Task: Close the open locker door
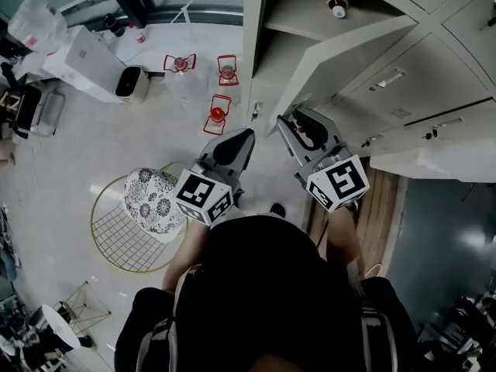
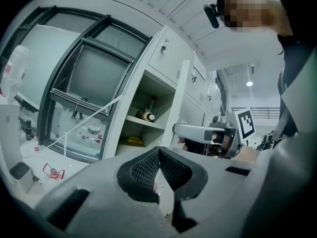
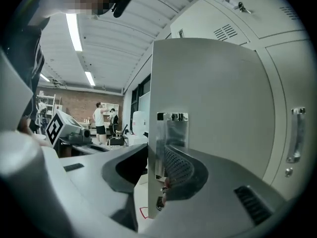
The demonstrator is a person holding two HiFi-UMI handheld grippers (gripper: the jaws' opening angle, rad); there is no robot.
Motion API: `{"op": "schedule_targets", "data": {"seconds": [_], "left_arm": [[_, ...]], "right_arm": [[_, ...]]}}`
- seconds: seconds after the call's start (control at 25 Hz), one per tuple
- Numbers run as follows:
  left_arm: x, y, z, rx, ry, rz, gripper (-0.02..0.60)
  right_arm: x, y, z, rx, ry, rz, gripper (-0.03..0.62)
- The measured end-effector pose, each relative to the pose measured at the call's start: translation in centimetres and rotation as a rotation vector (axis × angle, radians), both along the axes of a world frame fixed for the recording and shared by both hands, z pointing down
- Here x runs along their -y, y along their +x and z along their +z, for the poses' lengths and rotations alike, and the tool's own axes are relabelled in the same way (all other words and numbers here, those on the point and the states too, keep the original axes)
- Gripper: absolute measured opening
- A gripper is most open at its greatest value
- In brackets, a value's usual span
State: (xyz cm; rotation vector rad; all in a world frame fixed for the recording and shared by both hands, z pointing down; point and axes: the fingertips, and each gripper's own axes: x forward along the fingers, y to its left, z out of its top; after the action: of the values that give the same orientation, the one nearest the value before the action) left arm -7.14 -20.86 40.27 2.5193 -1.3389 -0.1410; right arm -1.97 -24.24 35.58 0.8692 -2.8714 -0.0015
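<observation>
Between the jaws of the right tool [image 3: 155,152], clamped, stands the locker door [image 3: 213,108].

Door [image 3: 208,108] edge sits between the right gripper [image 3: 157,158] jaws and covers one pad, so can't tell if it's actually clamped. Yellow thing [image 2: 134,140] is way too small to ID.

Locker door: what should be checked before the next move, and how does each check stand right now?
1. Locker door edge between right gripper jaws: ok.
2. Grip firm on the door: cannot tell.
3. Left gripper shut and empty: ok.
4. Bottle lying back on the shelf, not sticking out: ok.
5. Left gripper out of the door's swing: cannot tell.
</observation>
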Motion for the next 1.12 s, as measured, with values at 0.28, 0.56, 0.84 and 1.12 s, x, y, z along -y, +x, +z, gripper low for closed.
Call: {"op": "schedule_targets", "data": {"seconds": [0.28, 0.56, 0.84, 1.12], "left_arm": [[2.1, -3.3, 0.6, -0.031, 0.000, 0.050, 0.018], [3.7, -4.3, 0.3, -0.020, 0.012, 0.141, 0.018], [4.3, -5.6, 0.3, -0.011, 0.023, 0.179, 0.018], [5.4, -6.4, -0.3, -0.007, 0.038, 0.190, 0.018]], "right_arm": [[1.6, -1.5, 0.3, -0.123, 0.030, 0.040, 0.109], [3.2, -2.6, 0.1, -0.145, 0.042, 0.079, 0.101], [5.0, -3.4, 0.4, -0.104, 0.045, 0.190, 0.100], [7.5, -4.6, 0.3, -0.051, 0.034, 0.249, 0.095]]}}
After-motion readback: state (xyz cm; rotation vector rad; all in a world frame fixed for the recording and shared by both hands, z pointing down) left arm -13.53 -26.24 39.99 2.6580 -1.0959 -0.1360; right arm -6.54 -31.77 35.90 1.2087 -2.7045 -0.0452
